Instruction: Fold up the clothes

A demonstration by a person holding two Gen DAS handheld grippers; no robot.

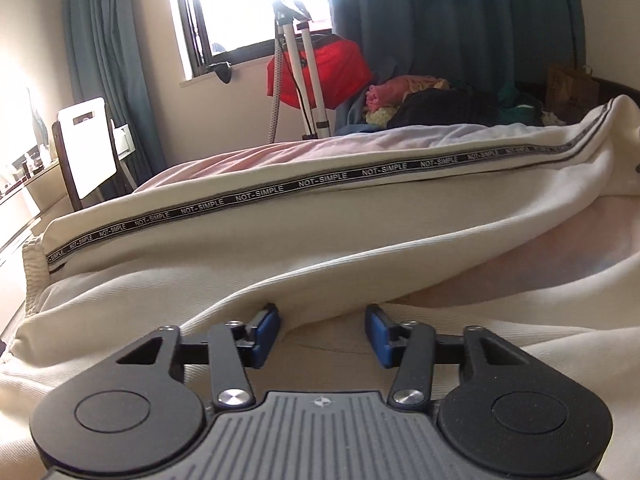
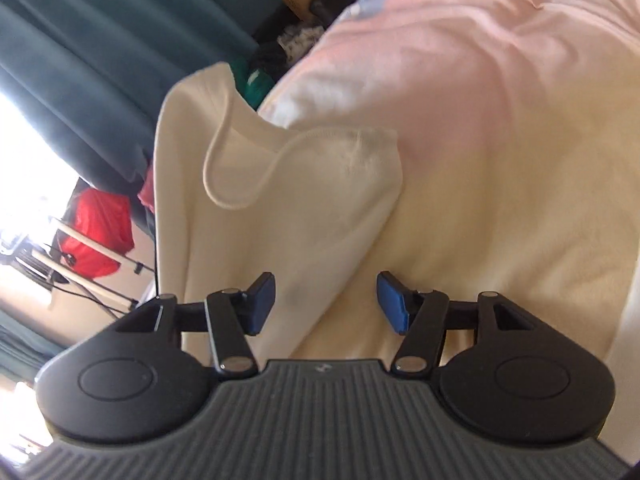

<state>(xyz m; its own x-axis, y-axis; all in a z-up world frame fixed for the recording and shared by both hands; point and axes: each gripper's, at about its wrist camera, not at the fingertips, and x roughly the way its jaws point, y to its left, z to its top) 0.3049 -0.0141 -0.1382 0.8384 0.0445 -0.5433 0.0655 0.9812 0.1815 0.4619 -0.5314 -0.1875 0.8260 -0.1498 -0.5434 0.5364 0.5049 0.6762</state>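
Cream trousers (image 1: 280, 236) with a black "NOT-SIMPLE" side stripe (image 1: 256, 194) lie lengthwise across the bed, ribbed cuff (image 1: 34, 276) at the left. My left gripper (image 1: 323, 330) is open, low over the cloth, its blue pads at a fold edge, nothing between them. In the right wrist view the trousers' waist end (image 2: 280, 200) with a cord loop (image 2: 236, 172) stands up in front of my right gripper (image 2: 326, 300). That gripper is open, its jaws either side of the cloth's lower edge, not closed on it.
The bed has a pink and white sheet (image 2: 500, 80). A heap of other clothes (image 1: 420, 104) lies at the far side. A tripod (image 1: 304, 64) and a red bag (image 1: 320, 72) stand by the window. A chair (image 1: 86, 148) stands at left.
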